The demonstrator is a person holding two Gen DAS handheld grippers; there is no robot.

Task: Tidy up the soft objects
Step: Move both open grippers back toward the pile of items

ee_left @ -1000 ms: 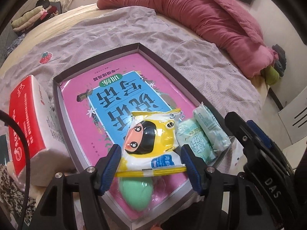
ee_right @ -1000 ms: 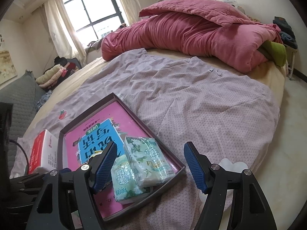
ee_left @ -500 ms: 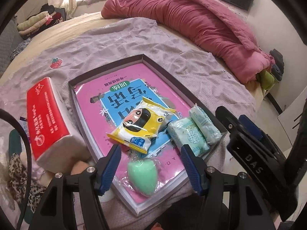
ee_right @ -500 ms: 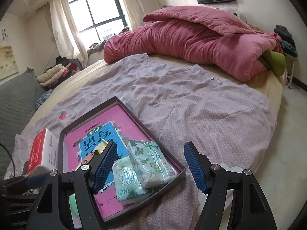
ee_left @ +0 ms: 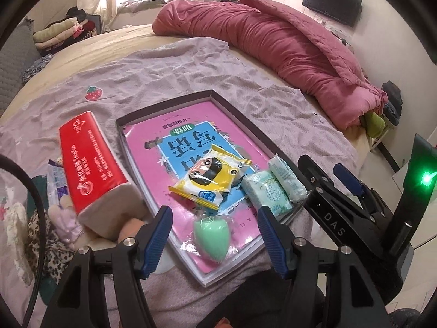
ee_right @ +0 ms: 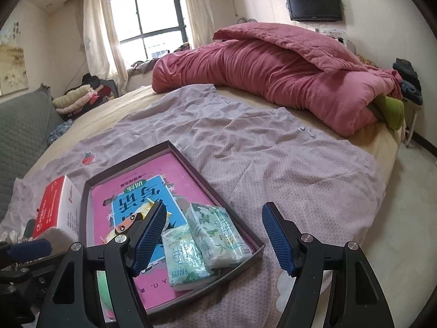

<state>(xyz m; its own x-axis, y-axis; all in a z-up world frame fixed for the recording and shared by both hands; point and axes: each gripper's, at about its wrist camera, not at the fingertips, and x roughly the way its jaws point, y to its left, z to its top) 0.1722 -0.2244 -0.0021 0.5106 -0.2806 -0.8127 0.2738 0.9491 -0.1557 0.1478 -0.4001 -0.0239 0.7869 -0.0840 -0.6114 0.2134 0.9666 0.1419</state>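
— What is hidden or hard to make out?

— In the left wrist view, the small things at the lower left, beside the red tissue pack (ee_left: 92, 169), are half buried under it and cannot be named with certainty; a leopard-print cloth (ee_left: 46, 248) is cut off by the frame edge. In the right wrist view, the yellow snack pack (ee_right: 128, 221) is mostly covered by a finger of the right gripper (ee_right: 215, 240), and the green sponge (ee_right: 102, 292) is seen only as a sliver at the lower left.

— Where are the soft things placed?

— The yellow snack pack, the green sponge (ee_left: 211, 239) and two pale green tissue packs (ee_left: 273, 191) are found inside the shallow tray (ee_left: 164, 106), on the pink book (ee_left: 191, 125) lining it. The tray is set on the lilac sheet (ee_left: 169, 73) of the bed, in the centre of the frame.

— How are the grippers held?

— The left gripper (ee_left: 215, 237) is held apart with nothing clamped; the sponge is seen between its fingers but untouched. The right gripper is likewise held apart and empty.

— What is changed from a second ago?

— The yellow snack pack, then framed between the left gripper's fingers, is now seen lying farther up the frame, and more of the tray and the red tissue pack is shown. The right view is hardly altered.
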